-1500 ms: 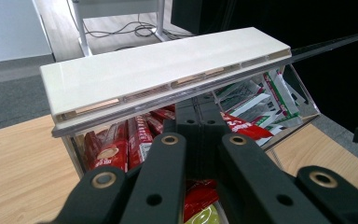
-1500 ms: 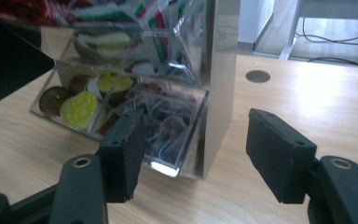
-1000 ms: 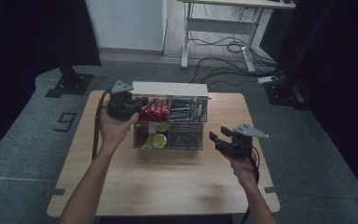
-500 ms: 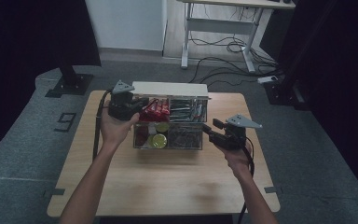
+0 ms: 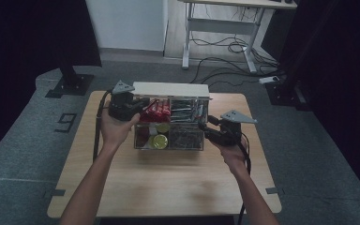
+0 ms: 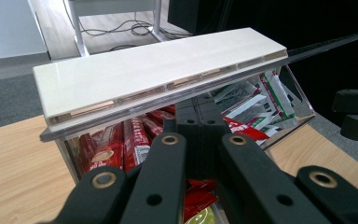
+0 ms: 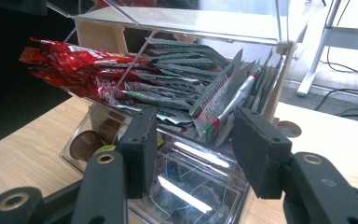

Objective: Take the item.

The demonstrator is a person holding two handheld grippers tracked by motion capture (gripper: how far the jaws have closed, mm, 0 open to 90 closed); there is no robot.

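Clear plastic organiser box (image 5: 168, 136) sits lid-up; left gripper (image 6: 198, 121), jaws together, maybe props that white lid (image 6: 158, 70); right gripper (image 7: 193, 154), jaws apart, has grabbed no packet yet.

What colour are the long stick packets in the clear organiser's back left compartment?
Red stick packets, clearest in the right gripper view.

Your right gripper (image 7: 193, 149) has its jaws apart, pointing at the clear organizer (image 7: 200, 186) on the wooden table (image 7: 23, 158). Between the jaws you see the upper bin's front edge and the tips of the white-and-green sachets (image 7: 214, 93) leaning in it. The red packets (image 7: 79, 65) lie to their left, jutting over the side. Brown capsules (image 7: 86, 142) sit in the lower bin by your left jaw. The clear lid (image 7: 191, 18) stands raised above the sachets. Behind, at right, a desk leg (image 7: 324, 42) and cables (image 7: 354, 100) lie on the floor.
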